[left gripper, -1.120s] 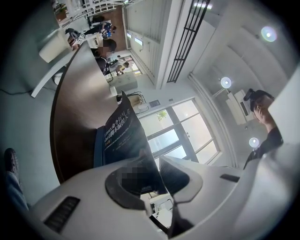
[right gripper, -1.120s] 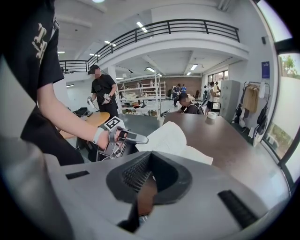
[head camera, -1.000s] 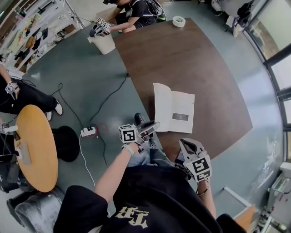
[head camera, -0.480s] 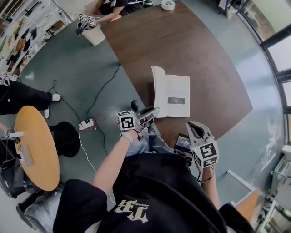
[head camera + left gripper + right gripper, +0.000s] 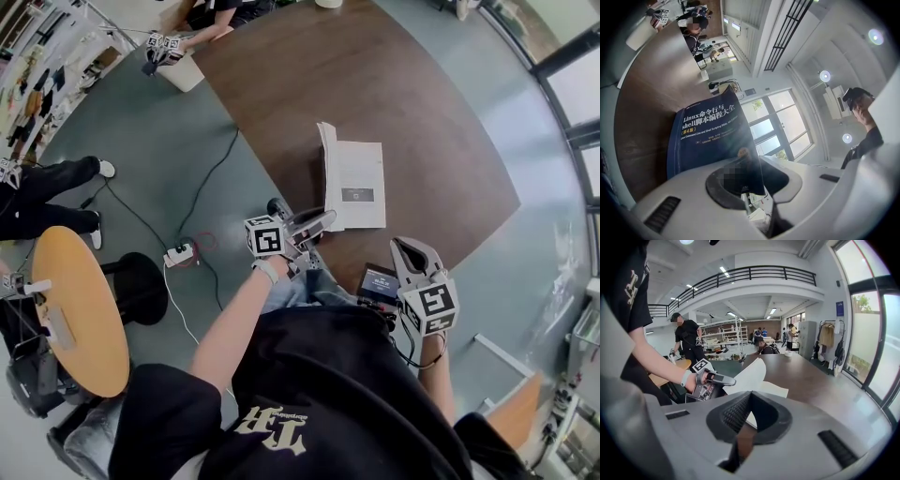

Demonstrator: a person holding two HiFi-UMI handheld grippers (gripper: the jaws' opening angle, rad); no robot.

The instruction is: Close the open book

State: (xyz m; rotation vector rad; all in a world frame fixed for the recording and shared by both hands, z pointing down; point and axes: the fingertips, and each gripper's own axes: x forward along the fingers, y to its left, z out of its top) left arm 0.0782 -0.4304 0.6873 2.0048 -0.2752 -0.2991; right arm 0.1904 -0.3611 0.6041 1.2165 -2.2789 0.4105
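An open book (image 5: 358, 184) lies on the dark brown table (image 5: 431, 112), its white pages facing up. Its left cover (image 5: 327, 167) stands tilted up from the spine. My left gripper (image 5: 322, 221) is at the book's near left corner, shut on the lower edge of that cover. In the left gripper view the blue cover (image 5: 707, 136) with white print runs down between the jaws of the left gripper (image 5: 757, 199). My right gripper (image 5: 410, 249) hovers at the near table edge, right of the book, shut and holding nothing. In the right gripper view the raised page (image 5: 751, 375) shows beside the left gripper (image 5: 724, 379).
A small black device (image 5: 380, 281) lies at the near table edge between my grippers. On the floor to the left are a power strip (image 5: 180, 253) with cables and a round wooden table (image 5: 80, 314). A white bin (image 5: 183, 73) and another person stand at the far end.
The book's left cover now stands steeper than before, with my left gripper following it toward the book. My right gripper has shifted a little along the table's near edge.
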